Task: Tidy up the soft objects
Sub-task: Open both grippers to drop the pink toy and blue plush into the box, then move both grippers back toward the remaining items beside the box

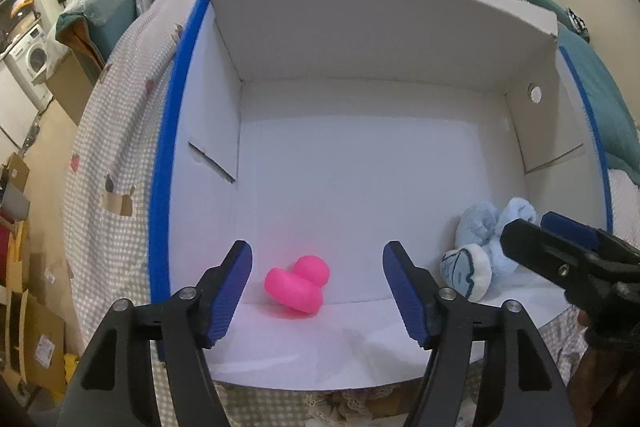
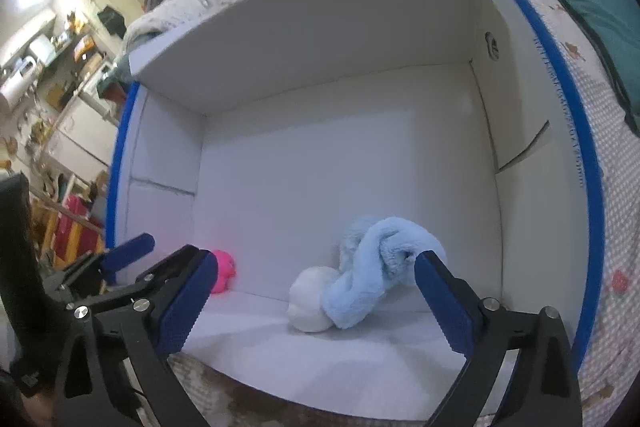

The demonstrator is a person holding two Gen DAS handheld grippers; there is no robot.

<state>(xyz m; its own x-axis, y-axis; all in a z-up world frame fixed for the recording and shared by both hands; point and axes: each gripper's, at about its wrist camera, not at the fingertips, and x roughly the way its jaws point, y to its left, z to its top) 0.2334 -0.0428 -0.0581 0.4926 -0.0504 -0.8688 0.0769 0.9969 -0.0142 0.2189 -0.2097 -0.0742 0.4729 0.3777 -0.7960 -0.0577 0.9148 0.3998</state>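
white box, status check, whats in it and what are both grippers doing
Left gripper open, empty, over pink duck. Right gripper open, empty, over blue plush. Both toys on white box floor, near front. Nothing in the way.

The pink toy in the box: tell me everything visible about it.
The pink toy is a small, smooth, glossy piece that looks like soft rubber: a rounded body with a smaller knob on top. It lies on the white box floor near the front wall, left of the blue plush and apart from it. The left claw is open around it, not touching.
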